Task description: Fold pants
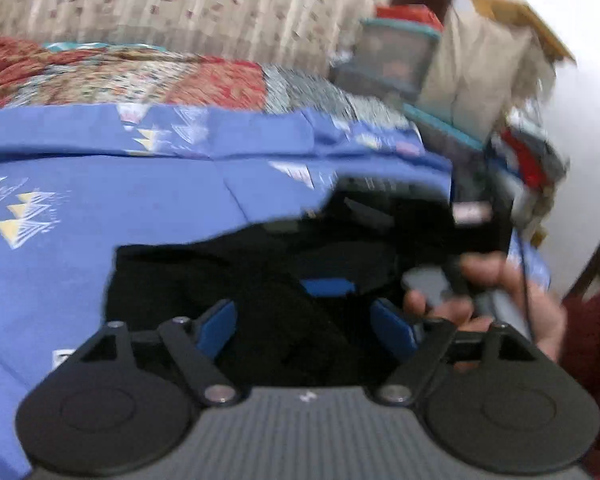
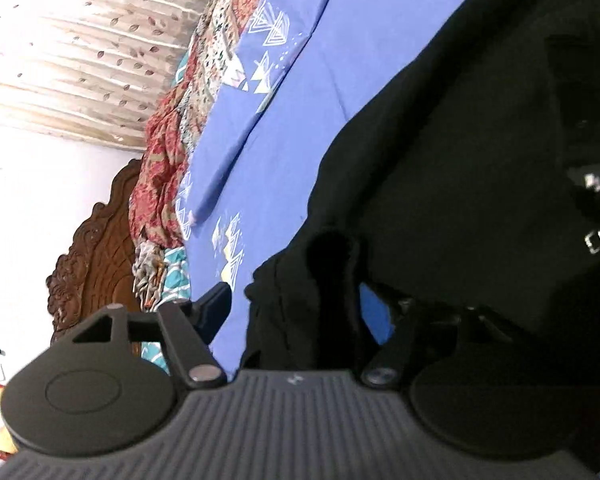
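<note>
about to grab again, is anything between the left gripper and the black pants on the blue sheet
Nothing visible blocks it. The left gripper is open directly over the black fabric pants on the blue patterned bedsheet. The person's hand, holding the other gripper, sits off beside it.

The pants [image 1: 228,280] are matt black cloth, soft and creased. Under them lies a smooth blue printed bedsheet [image 1: 80,208]. At the lower left of the right wrist view stands a carved, glossy brown wooden headboard [image 2: 96,256]. The left gripper [image 1: 304,324] is matt black plastic with blue pads.
</note>
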A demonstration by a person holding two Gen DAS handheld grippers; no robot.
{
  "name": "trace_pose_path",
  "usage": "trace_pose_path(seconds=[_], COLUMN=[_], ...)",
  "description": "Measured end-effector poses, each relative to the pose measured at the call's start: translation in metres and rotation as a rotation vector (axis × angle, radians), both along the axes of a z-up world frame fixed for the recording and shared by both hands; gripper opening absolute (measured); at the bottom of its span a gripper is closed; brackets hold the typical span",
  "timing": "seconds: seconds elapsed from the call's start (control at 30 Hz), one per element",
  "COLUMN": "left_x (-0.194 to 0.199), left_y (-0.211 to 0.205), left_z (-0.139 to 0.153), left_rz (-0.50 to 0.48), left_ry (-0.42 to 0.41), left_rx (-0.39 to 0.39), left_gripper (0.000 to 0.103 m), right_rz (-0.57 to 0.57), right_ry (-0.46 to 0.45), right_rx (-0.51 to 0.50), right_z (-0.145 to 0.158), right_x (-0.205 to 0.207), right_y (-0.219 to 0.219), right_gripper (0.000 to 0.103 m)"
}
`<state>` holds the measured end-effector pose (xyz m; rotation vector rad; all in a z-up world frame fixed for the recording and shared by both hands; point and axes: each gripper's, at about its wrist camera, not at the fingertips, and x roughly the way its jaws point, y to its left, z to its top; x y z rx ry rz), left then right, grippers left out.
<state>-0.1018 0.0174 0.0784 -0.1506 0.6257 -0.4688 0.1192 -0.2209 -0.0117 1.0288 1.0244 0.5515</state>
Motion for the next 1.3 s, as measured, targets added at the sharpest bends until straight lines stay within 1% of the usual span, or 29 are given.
trace_pose_path(seconds=[0.03, 0.1, 0.13, 0.17, 0.2, 0.23, 0.27, 0.3, 0.37, 0.43, 0.47, 0.53, 0.57, 0.6, 0.63, 0.67, 0.7, 0.73, 0.77, 0.8, 0.83, 0.87, 0.9, 0.97, 1.0, 1.07, 1.17, 1.23, 1.3], left_x=[-0.003, -0.002, -0.002, -0.001, 0.003, 0.004, 0.007, 0.008, 0.015, 0.021, 0.027, 0.045, 0.046, 0.055, 0.056, 0.061, 0.063, 0.065, 0.067, 0.067, 0.066, 0.066, 0.066, 0.066, 0.064, 0.063, 0.077, 0.088, 0.099], left_y=[0.013, 0.046, 0.060, 0.075, 0.089, 0.097, 0.104, 0.109, 0.109, 0.096, 0.087, 0.066, 0.058, 0.045, 0.036, 0.025, 0.013, 0.005, -0.001, -0.005, -0.007, -0.007, -0.006, -0.004, 0.000, 0.006, 0.000, -0.016, -0.039], left_z=[0.004, 0.008, 0.008, 0.006, 0.002, -0.002, -0.006, -0.009, -0.014, -0.015, -0.017, -0.020, -0.020, -0.024, -0.027, -0.031, -0.039, -0.048, -0.057, -0.065, -0.066, -0.065, -0.063, -0.055, -0.048, -0.028, -0.010, -0.008, -0.018], left_rz=[0.032, 0.143, 0.202, 0.259, 0.324, 0.365, 0.396, 0.413, 0.418, 0.378, 0.349, 0.282, 0.257, 0.223, 0.195, 0.164, 0.137, 0.133, 0.134, 0.130, 0.127, 0.125, 0.127, 0.125, 0.122, 0.107, 0.091, 0.060, 0.021], left_ry=[0.001, 0.019, 0.039, 0.062, 0.096, 0.125, 0.151, 0.170, 0.189, 0.187, 0.183, 0.186, 0.190, 0.200, 0.207, 0.215, 0.231, 0.250, 0.272, 0.271, 0.253, 0.254, 0.267, 0.289, 0.294, 0.257, 0.205, 0.212, 0.253], left_rx=[-0.035, -0.108, -0.135, -0.159, -0.178, -0.190, -0.205, -0.223, -0.239, -0.229, -0.221, -0.194, -0.182, -0.164, -0.147, -0.126, -0.084, -0.035, 0.009, 0.030, 0.034, 0.035, 0.027, 0.016, -0.005, -0.077, -0.123, -0.125, -0.098], left_gripper=[0.081, 0.081, 0.081, 0.078, 0.072, 0.067, 0.057, 0.050, 0.042, 0.037, 0.032, 0.029, 0.029, 0.029, 0.029, 0.029, 0.029, 0.029, 0.029, 0.029, 0.029, 0.029, 0.029, 0.029, 0.029, 0.029, 0.029, 0.029, 0.029], right_rz=[0.014, 0.052, 0.084, 0.118, 0.161, 0.194, 0.211, 0.215, 0.218, 0.215, 0.211, 0.205, 0.199, 0.185, 0.160, 0.130, 0.110, 0.082, 0.052, 0.022, -0.012, -0.056, -0.114, -0.249, -0.316, -0.432, -0.533, -0.573, -0.574], right_ry=[-0.002, -0.006, -0.009, -0.020, -0.044, -0.064, -0.094, -0.133, -0.253, -0.384, -0.423, -0.440, -0.436, -0.423, -0.406, -0.389, -0.376, -0.381, -0.405, -0.445, -0.485, -0.521, -0.547, -0.557, -0.540, -0.463, -0.311, -0.234, -0.191], right_rx=[-0.003, -0.013, -0.033, -0.060, -0.112, -0.161, -0.198, -0.213, -0.269, -0.360, -0.415, -0.548, -0.622, -0.677, -0.689, -0.670, -0.645, -0.632, -0.630, -0.621, -0.606, -0.593, -0.591, -0.618, -0.627, -0.608, -0.512, -0.426, -0.363], right_z=[0.002, 0.002, 0.000, 0.000, 0.001, 0.001, 0.004, 0.009, 0.026, 0.042, 0.045, 0.041, 0.035, 0.029, 0.026, 0.026, 0.029, 0.035, 0.042, 0.052, 0.061, 0.069, 0.075, 0.083, 0.081, 0.069, 0.036, 0.016, -0.002], right_x=[-0.001, 0.000, 0.000, -0.001, -0.002, -0.004, -0.005, -0.007, -0.010, -0.013, -0.012, -0.007, -0.004, -0.001, 0.000, 0.000, -0.002, -0.005, -0.008, -0.014, -0.020, -0.026, -0.032, -0.042, -0.048, -0.059, -0.075, -0.084, -0.088], right_y=[-0.004, 0.005, 0.013, 0.015, 0.025, 0.032, 0.038, 0.038, 0.037, 0.035, 0.034, 0.038, 0.038, 0.035, 0.029, 0.022, 0.009, 0.000, -0.008, -0.021, -0.036, -0.055, -0.072, -0.112, -0.137, -0.187, -0.238, -0.249, -0.251], right_gripper=[0.076, 0.076, 0.072, 0.064, 0.032, 0.023, 0.023, 0.022, 0.022, 0.023, 0.024, 0.031, 0.036, 0.051, 0.060, 0.061, 0.061, 0.061, 0.061, 0.061, 0.062, 0.063, 0.068, 0.074, 0.076, 0.078, 0.079, 0.079, 0.080])
